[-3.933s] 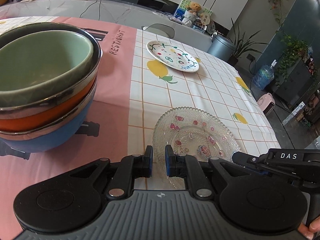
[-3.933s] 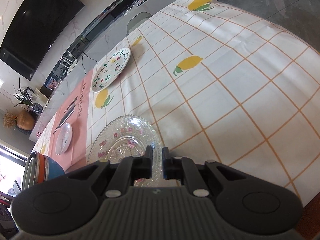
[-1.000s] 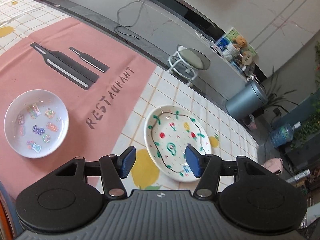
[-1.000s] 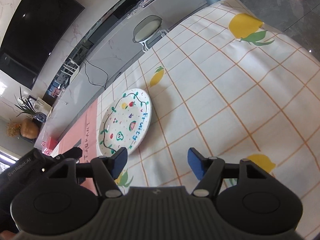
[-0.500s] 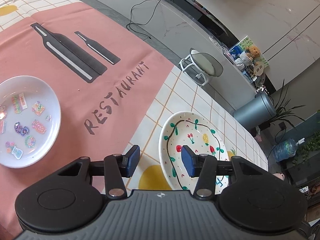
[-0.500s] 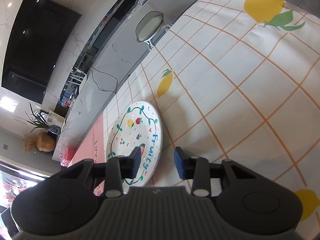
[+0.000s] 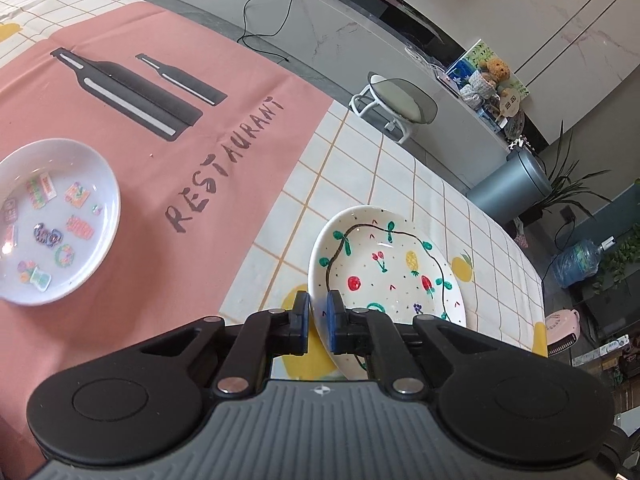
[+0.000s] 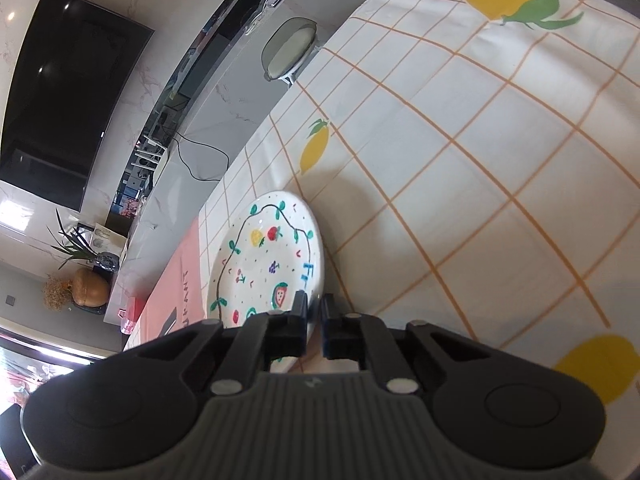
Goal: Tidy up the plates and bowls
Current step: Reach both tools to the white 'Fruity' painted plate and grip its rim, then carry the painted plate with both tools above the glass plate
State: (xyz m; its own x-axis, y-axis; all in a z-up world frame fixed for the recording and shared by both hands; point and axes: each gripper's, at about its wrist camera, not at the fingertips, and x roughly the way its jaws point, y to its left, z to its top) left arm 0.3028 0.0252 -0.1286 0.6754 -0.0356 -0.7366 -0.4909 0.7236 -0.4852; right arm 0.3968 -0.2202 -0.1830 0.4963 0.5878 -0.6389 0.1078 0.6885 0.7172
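Note:
A white plate painted with fruit and a dark vine (image 7: 384, 268) lies on the checked tablecloth. My left gripper (image 7: 318, 314) is shut on its near left rim. In the right wrist view the same painted plate (image 8: 266, 264) shows, and my right gripper (image 8: 314, 314) is shut on its right rim. The plate looks tilted, its pinched edges a little off the cloth. A small white dish with colourful stickers (image 7: 52, 220) sits on the pink cloth at the left.
The pink "RESTAURANT" cloth (image 7: 192, 128) covers the table's left part, the lemon-print checked cloth (image 8: 480, 160) the right. A round stool (image 7: 400, 108) stands past the far table edge. A grey bin (image 7: 508, 184) and plants are beyond.
Both grippers have moved in on the painted plate and closed from wide open onto its opposite rims.

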